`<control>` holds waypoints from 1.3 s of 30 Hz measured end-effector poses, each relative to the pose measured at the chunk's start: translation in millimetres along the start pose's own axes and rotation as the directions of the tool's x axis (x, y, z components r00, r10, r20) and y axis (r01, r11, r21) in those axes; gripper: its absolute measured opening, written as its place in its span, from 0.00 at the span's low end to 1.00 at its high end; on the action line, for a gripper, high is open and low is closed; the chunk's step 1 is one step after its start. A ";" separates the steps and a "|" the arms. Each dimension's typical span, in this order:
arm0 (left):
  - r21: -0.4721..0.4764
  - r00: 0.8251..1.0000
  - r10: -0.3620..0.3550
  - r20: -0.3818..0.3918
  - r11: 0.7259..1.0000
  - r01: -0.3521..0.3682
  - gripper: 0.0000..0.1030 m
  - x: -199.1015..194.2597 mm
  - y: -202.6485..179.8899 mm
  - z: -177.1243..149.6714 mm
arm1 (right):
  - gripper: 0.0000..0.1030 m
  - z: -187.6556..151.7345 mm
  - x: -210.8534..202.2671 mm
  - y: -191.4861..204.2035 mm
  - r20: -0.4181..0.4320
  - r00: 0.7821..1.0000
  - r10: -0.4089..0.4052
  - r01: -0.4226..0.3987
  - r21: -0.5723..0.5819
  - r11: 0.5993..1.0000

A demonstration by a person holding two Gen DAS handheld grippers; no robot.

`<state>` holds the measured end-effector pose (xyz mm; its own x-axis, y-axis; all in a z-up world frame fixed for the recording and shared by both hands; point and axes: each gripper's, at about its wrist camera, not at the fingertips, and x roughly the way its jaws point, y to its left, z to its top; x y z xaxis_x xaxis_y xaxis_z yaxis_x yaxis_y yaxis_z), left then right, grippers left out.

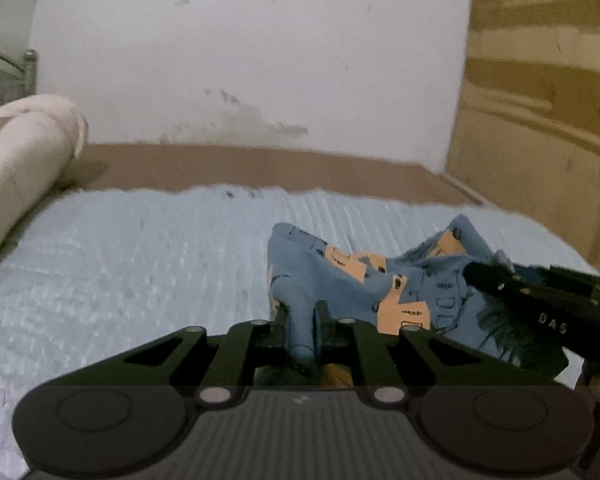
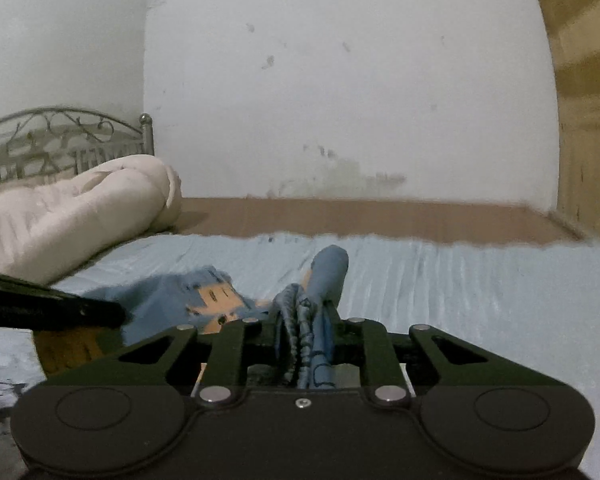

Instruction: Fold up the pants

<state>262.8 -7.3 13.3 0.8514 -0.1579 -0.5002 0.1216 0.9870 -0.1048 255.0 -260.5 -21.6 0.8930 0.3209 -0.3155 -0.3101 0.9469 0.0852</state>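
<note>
Blue pants with peach patches and dark drawings lie crumpled on a light blue bedsheet. My left gripper is shut on a bunched fold of the pants, lifted off the sheet. In the right wrist view, my right gripper is shut on another gathered edge of the pants, with cloth pinched between its fingers. The right gripper also shows as a dark body at the right of the left wrist view. The left gripper reaches in from the left in the right wrist view.
A rolled cream quilt lies at the left of the bed before a metal headboard. A brown strip of mattress runs along a stained white wall. A wooden wardrobe stands at the right.
</note>
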 end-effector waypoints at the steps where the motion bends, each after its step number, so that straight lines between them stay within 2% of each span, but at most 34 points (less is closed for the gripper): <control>1: -0.017 1.000 0.013 0.017 1.000 -0.013 0.11 5.4 1.1 0.5 | 0.19 3.6 7.4 -1.9 0.002 1.000 -0.003 0.003 -0.007 1.000; 5: -0.019 0.998 0.059 -0.019 0.998 -0.059 0.11 29.4 0.0 -3.3 | 0.19 8.8 39.7 -5.3 -0.003 1.000 -0.017 0.016 -0.038 0.999; 8: -0.031 0.997 0.055 -0.062 0.998 -0.057 0.11 40.9 -1.7 -10.0 | 0.19 3.5 61.7 -8.0 -0.069 0.998 -0.012 0.010 -0.035 0.999; 14: -0.043 0.992 0.057 -0.115 0.997 -0.063 0.14 47.7 7.8 -20.7 | 0.20 -11.6 79.8 -20.6 -0.151 0.988 -0.016 0.023 0.042 0.999; 16: -0.054 0.990 0.053 -0.132 0.997 -0.060 0.16 46.5 9.7 -22.5 | 0.23 -13.3 82.1 -25.5 -0.164 0.986 -0.012 0.024 0.069 0.997; 17: -0.058 0.989 0.051 -0.137 0.997 -0.060 0.20 45.6 11.1 -22.2 | 0.25 -14.1 82.3 -25.8 -0.170 0.985 -0.016 0.029 0.071 0.997; 19: -0.057 0.989 0.049 -0.142 0.997 -0.058 0.40 41.0 11.5 -22.9 | 0.34 -14.8 81.9 -24.0 -0.176 0.984 -0.035 0.047 0.065 0.997; 20: -0.059 0.989 0.048 -0.141 0.997 -0.057 0.60 40.4 11.3 -21.3 | 0.37 -14.6 81.1 -23.9 -0.174 0.984 -0.045 0.057 0.062 0.996; 21: -0.062 0.990 0.048 -0.135 0.996 -0.057 0.69 38.7 11.5 -19.8 | 0.43 -13.8 80.9 -24.2 -0.173 0.983 -0.054 0.066 0.062 0.996; 23: -0.064 0.991 0.049 -0.124 0.996 -0.057 0.71 34.4 10.6 -17.6 | 0.54 -11.9 76.6 -24.2 -0.168 0.983 -0.071 0.083 0.067 0.994; 25: -0.067 0.991 0.052 -0.123 0.996 -0.060 0.78 30.6 10.7 -15.1 | 0.69 -10.3 71.0 -24.6 -0.160 0.983 -0.087 0.099 0.069 0.993; 29: -0.068 0.993 0.066 -0.095 0.995 -0.073 0.91 17.3 8.8 -9.0 | 0.81 -6.8 55.8 -23.6 -0.130 0.987 -0.100 0.109 0.067 0.992; 31: -0.068 0.995 0.071 -0.076 0.995 -0.077 0.99 10.5 7.5 -6.3 | 0.93 -4.0 44.8 -21.6 -0.103 0.988 -0.116 0.123 0.073 0.990; 36: -0.062 0.997 0.072 -0.038 0.995 -0.074 0.99 -4.8 4.6 1.3 | 0.99 1.8 18.2 -15.4 -0.027 0.992 -0.125 0.127 0.108 0.986; 39: -0.060 0.997 0.074 -0.015 0.995 -0.075 0.99 -19.0 2.8 2.2 | 0.99 5.5 0.3 -9.3 0.014 0.992 -0.128 0.126 0.119 0.985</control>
<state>248.1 -1.5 24.4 0.8502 -0.0847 -0.5196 0.0267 0.9926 -0.1181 259.9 -269.1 -17.2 0.9297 0.1973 -0.3109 -0.1546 0.9755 0.1566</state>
